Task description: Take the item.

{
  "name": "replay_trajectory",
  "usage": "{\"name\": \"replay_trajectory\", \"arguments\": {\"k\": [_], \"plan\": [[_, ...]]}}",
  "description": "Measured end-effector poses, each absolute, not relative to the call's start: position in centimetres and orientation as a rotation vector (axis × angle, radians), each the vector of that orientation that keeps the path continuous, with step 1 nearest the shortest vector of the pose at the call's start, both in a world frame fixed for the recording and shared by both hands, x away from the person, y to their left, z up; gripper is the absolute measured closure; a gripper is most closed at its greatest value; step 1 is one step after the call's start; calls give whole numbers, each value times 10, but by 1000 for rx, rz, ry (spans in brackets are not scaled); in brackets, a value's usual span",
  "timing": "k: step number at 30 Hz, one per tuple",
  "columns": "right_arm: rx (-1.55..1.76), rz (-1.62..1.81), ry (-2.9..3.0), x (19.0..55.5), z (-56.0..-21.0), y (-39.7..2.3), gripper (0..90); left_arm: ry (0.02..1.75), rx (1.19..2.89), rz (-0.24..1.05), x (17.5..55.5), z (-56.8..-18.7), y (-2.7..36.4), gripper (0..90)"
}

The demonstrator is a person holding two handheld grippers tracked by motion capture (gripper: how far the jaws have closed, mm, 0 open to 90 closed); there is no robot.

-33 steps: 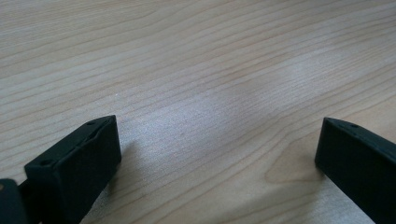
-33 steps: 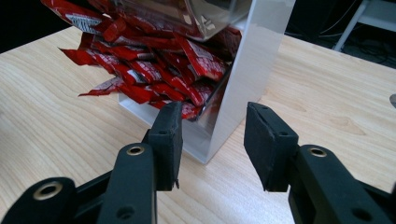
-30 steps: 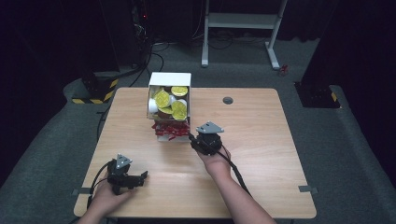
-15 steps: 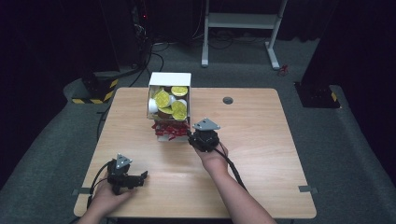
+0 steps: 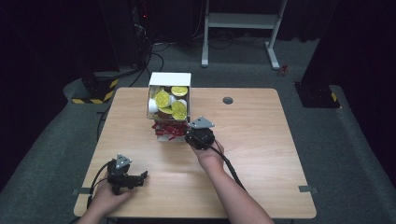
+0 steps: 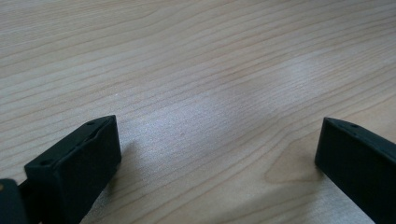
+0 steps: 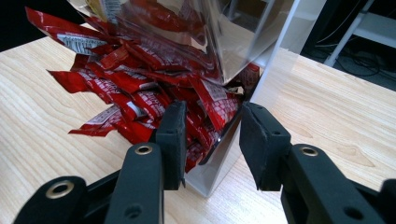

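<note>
Right gripper view has the right tongs (image 7: 210, 140), just closing, straddling red sachets (image 7: 140, 93) spilling from the white box (image 5: 169, 80) mid-surface, while the left tongs (image 6: 215, 154) rest spread near-left.

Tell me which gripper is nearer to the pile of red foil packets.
Right. The right gripper is at the red foil packets, jaws straddling the dispenser's front corner. The left gripper rests far off near the table's near edge.
</note>
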State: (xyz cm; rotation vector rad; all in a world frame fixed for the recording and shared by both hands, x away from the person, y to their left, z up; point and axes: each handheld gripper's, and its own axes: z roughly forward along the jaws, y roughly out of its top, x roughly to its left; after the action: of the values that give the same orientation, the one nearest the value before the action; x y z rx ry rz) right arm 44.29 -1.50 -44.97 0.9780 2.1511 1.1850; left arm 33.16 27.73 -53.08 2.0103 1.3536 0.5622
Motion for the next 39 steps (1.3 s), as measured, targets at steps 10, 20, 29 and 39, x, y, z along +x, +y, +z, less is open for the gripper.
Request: {"name": "replay_trajectory", "arguments": {"k": [10,20,29,39], "plan": [[982,1202,2140,449,-452,-12,685,1346,2025,562,331,-531,278,6],[959,1199,2131,448,-451,-10,786,1348,2019,563,331,-531,277,6],[940,1161,2136,446,-451,-11,867,1350,2016,561,331,-531,277,6],[920,1177,2133,437,-447,-17,880,1351,2015,563,331,-531,277,6]]}}
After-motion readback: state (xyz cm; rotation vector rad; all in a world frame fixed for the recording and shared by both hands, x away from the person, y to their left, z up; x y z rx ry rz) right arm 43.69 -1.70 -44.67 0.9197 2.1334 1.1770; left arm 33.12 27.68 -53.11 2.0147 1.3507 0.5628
